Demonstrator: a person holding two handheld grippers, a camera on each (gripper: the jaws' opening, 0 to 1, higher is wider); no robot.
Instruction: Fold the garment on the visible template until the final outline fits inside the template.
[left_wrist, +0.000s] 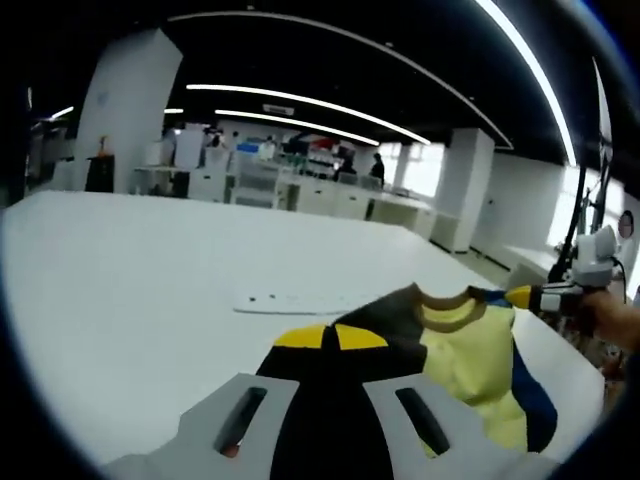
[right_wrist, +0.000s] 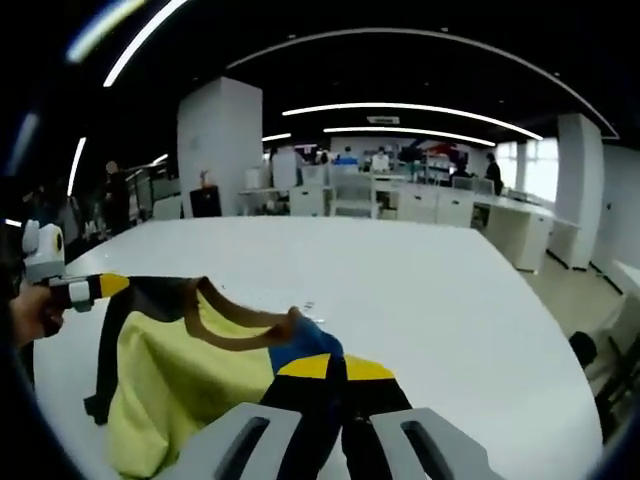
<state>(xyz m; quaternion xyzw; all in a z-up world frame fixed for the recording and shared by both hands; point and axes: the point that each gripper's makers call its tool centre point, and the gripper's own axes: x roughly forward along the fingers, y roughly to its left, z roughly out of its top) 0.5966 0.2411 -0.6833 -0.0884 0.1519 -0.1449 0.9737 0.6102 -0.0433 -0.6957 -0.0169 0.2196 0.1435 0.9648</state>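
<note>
The garment (left_wrist: 455, 355) is pale yellow with a brown collar, black shoulders and a blue side panel. Both tongs, left (left_wrist: 330, 338) and right (right_wrist: 335, 368), have yellow-and-black tips on grey arms. The surface (left_wrist: 150, 270) is white.

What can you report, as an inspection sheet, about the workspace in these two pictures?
Surface: large white table, mostly bare.
Job's things: yellow, black and blue garment, lifted at two corners; a flat pale sheet lies beyond it, possibly the template.
Clutter: nothing seen.
Grippers: left tongs shut on garment at a black part; right tongs shut on garment too.
Cables: a thin line hangs at the right edge of the left gripper view; cannot tell what it is.
Surroundings: open office with desks, white pillars, ceiling light strips, people standing far off.
</note>
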